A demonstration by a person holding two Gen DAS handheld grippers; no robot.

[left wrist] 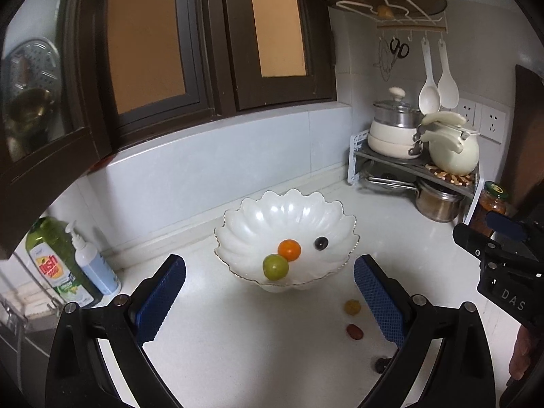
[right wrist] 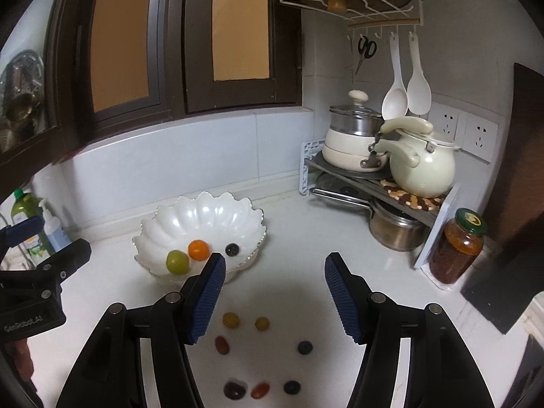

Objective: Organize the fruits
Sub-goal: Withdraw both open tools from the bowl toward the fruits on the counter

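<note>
A white scalloped bowl (left wrist: 289, 210) (right wrist: 204, 217) stands on the white counter and holds a green fruit (left wrist: 275, 267) (right wrist: 177, 262), an orange fruit (left wrist: 289, 250) (right wrist: 198, 250) and a dark berry (left wrist: 321, 243) (right wrist: 232, 249). My left gripper (left wrist: 270, 302) is open and empty just in front of the bowl. My right gripper (right wrist: 275, 299) is open and empty above several loose small fruits on the counter: two yellow ones (right wrist: 231, 320) (right wrist: 262, 323), red ones (right wrist: 222, 344) (right wrist: 260, 390) and dark ones (right wrist: 305, 347) (right wrist: 292, 387).
A shelf rack (right wrist: 384, 187) with pots and a cream kettle (right wrist: 421, 166) stands in the right corner, a sauce jar (right wrist: 457, 246) beside it. Soap bottles (left wrist: 68, 261) stand at the left by the sink. A window and tiled wall are behind.
</note>
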